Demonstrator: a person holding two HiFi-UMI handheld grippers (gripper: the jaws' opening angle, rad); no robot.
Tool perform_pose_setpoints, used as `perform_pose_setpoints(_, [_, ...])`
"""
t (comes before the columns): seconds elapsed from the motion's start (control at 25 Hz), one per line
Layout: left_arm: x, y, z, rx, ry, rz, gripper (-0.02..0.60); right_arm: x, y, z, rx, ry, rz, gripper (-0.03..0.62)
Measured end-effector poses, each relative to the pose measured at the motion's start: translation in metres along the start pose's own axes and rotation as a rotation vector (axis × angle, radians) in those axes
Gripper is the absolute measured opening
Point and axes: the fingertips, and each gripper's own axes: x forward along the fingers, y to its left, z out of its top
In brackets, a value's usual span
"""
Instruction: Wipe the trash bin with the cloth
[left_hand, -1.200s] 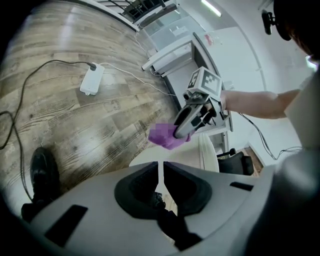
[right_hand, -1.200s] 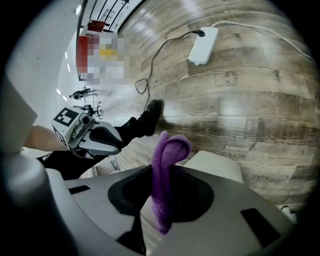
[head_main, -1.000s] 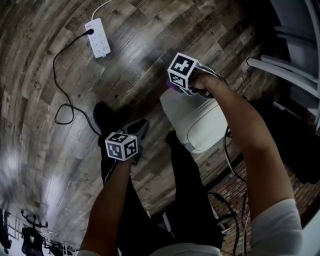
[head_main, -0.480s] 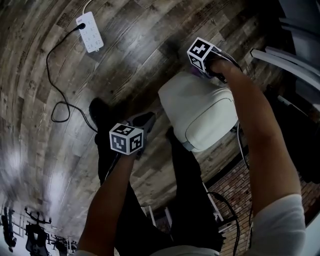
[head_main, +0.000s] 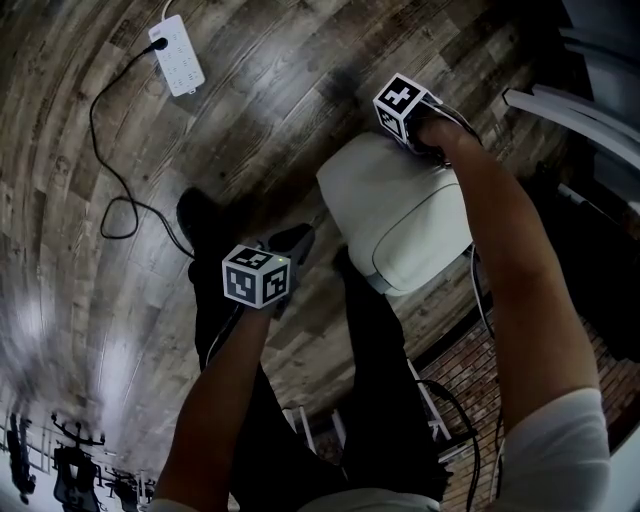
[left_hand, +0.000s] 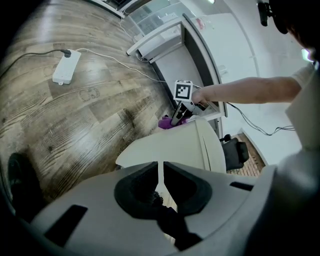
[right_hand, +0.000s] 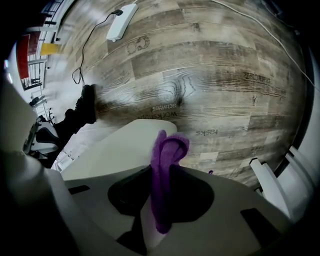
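Note:
A white trash bin (head_main: 400, 215) with a closed lid stands on the wood floor, right of centre in the head view. My right gripper (head_main: 398, 128) rests at the lid's far edge, shut on a purple cloth (right_hand: 167, 150) that sticks out past the jaws over the lid (right_hand: 115, 152). The left gripper view shows that cloth (left_hand: 169, 122) against the bin's far rim below the marker cube (left_hand: 183, 90). My left gripper (head_main: 297, 238) hovers left of the bin, apart from it. Its jaws are shut with only a thin slit and hold nothing (left_hand: 161, 172).
A white power strip (head_main: 177, 55) lies on the floor at the upper left, with a black cable (head_main: 100, 190) looping down from it. The person's dark legs and a shoe (head_main: 200, 225) stand beside the bin. White furniture edges (head_main: 585, 110) and cables crowd the right.
My right gripper has slid with the cloth from the lid's near left corner to its far edge. The left gripper has barely moved.

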Motion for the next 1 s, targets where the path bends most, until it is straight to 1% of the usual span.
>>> perform_pose_setpoints(0.16, [-0.003, -0.001, 0.002, 0.003, -0.007, -0.005, 0.033, -0.002, 0.007, 0.000, -0.019, 0.008, -0.017, 0.100])
perform_pose_setpoints(0.32, [-0.007, 0.001, 0.005, 0.001, -0.017, -0.004, 0.033, -0.003, 0.024, 0.007, -0.090, 0.013, -0.037, 0.100])
perform_pose_setpoints(0.4, [-0.009, 0.002, 0.005, 0.000, -0.020, -0.004, 0.034, -0.004, 0.039, 0.013, -0.116, 0.008, -0.012, 0.100])
perform_pose_setpoints(0.52, [-0.012, 0.003, 0.003, -0.003, -0.021, -0.004, 0.033, -0.003, 0.061, 0.020, -0.120, 0.000, 0.032, 0.100])
perform_pose_setpoints(0.76, [-0.021, 0.008, 0.001, -0.017, -0.021, 0.001, 0.033, 0.005, 0.099, 0.029, -0.124, -0.013, 0.087, 0.100])
perform_pose_setpoints(1.0, [-0.027, 0.014, 0.002, -0.032, -0.032, 0.004, 0.032, 0.016, 0.141, 0.041, -0.136, 0.000, 0.141, 0.100])
